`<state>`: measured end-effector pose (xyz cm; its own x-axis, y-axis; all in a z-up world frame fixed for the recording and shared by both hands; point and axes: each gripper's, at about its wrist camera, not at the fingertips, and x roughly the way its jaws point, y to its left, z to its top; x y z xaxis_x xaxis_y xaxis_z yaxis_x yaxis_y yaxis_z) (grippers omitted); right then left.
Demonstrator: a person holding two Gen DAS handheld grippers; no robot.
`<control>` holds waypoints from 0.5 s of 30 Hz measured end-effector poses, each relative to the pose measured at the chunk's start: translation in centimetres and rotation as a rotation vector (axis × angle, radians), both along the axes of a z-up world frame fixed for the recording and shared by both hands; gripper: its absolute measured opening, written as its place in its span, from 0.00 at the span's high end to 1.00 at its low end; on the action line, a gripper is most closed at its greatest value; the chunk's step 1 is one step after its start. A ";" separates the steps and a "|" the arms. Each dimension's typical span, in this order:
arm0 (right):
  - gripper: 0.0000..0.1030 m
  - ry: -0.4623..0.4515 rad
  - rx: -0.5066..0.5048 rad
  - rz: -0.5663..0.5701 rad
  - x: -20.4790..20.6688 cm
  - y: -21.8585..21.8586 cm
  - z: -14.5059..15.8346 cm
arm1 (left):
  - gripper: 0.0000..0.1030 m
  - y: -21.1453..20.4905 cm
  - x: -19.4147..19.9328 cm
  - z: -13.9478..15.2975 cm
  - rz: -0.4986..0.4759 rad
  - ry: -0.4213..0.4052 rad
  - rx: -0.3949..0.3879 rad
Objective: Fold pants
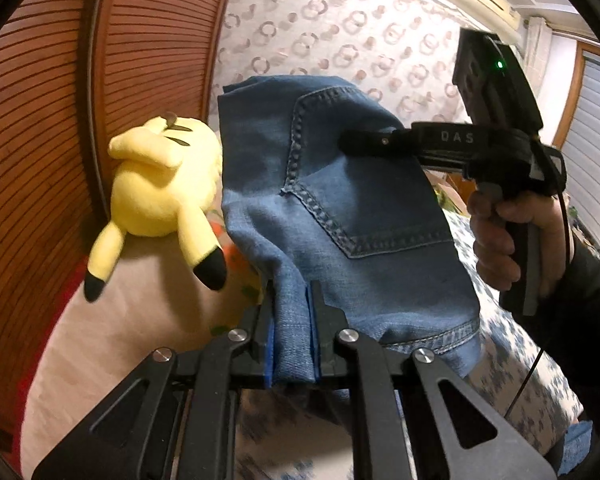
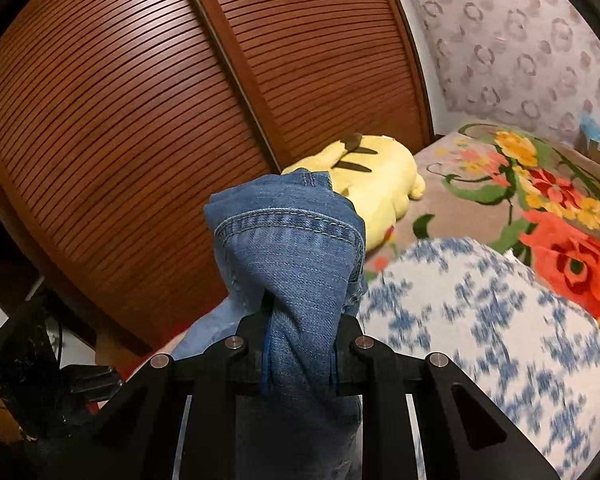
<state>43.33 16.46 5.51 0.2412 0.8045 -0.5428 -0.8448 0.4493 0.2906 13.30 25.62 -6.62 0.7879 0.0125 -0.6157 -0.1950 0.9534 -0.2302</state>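
Slatted wooden wardrobe doors (image 2: 148, 120) and ring-patterned wallpaper (image 1: 340, 28) back a bed spread with a floral blanket (image 2: 500, 184) and a blue-and-white quilt (image 2: 480, 320). You hold the blue jeans (image 1: 340, 208) aloft above it, your left gripper (image 1: 292, 300) and right gripper (image 2: 302, 312) each clamped on bunched denim. A yellow Pikachu plush (image 1: 160, 184) lies against the doors.

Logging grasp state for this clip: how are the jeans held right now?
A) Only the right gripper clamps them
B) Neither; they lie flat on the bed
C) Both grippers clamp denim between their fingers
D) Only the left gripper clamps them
C: the left gripper has a fold of the jeans pinched between its fingers, and the right gripper is likewise closed on bunched denim, lifted off the bedding.
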 end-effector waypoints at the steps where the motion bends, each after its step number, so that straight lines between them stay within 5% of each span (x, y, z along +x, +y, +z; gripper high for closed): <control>1: 0.80 0.001 0.009 -0.002 0.7 0.4 -0.2 | 0.87 0.5 0.7 0.1 0.008 0.001 0.004; 10: 0.80 -0.001 0.009 -0.102 6.7 1.2 -3.0 | 0.87 2.2 7.4 0.7 -0.017 0.037 0.069; 15: 0.70 0.002 -0.060 -0.173 8.4 -0.8 -4.9 | 0.87 1.4 9.6 0.0 -0.062 0.062 0.086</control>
